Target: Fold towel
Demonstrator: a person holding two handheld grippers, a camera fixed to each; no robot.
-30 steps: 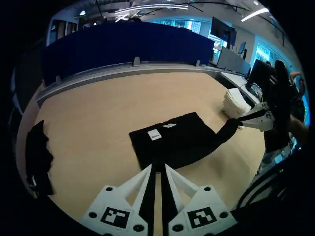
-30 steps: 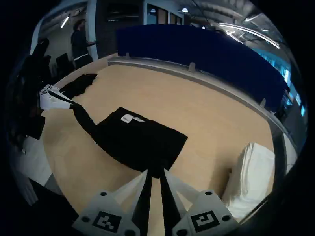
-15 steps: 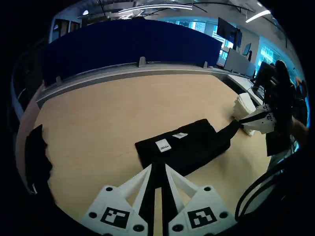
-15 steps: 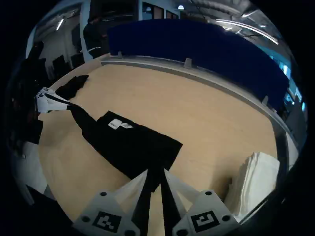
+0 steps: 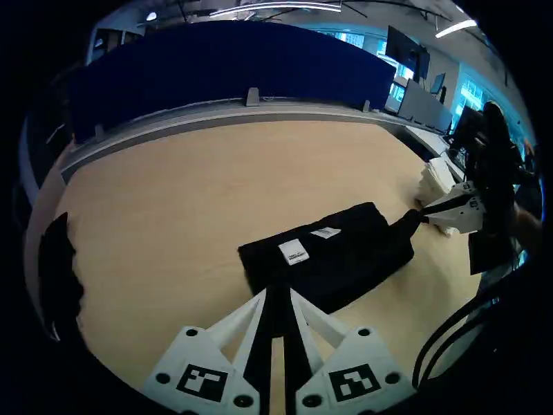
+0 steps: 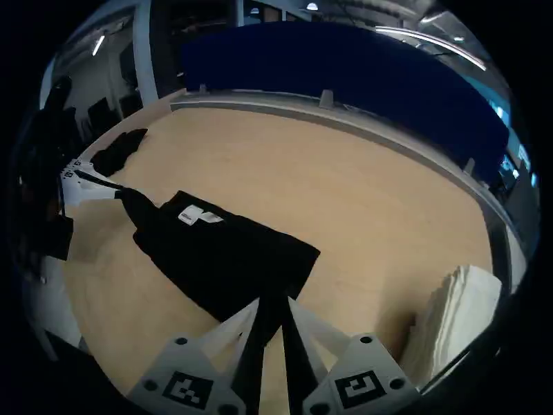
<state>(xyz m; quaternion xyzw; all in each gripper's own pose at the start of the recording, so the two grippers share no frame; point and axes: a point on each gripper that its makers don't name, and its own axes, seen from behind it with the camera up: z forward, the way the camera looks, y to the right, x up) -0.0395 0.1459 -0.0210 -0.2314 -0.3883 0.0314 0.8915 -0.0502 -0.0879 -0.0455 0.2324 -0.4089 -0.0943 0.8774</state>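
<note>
While the left gripper view is read from its left edge, a heap of dark cloth (image 5: 55, 277) lies on the table (image 5: 173, 200), well off to the left of the left gripper (image 5: 278, 296). That gripper's fingers are drawn narrow and pinch the near edge of the black towel (image 5: 339, 259) straight ahead of them. The towel lies on the table as a folded oblong, with a white tag (image 5: 294, 252) on its upper face just beyond the fingertips. Farther right, the right gripper (image 5: 423, 218) grips the towel's far corner, which is drawn out to a point. A stack of white towels (image 5: 438, 181) sits just behind that gripper. A blue partition (image 5: 228, 62) runs along the table's far side.

In the right gripper view, the left gripper (image 6: 117, 189) stands at far left, clamped on the towel's pointed corner, with the dark cloth (image 6: 117, 151) beyond it. The towel (image 6: 228, 256) reaches from there to the right gripper (image 6: 273, 304), whose fingers are closed narrow on the near edge. The stack of white towels (image 6: 460, 311) lies to this gripper's right, near the table's edge.
</note>
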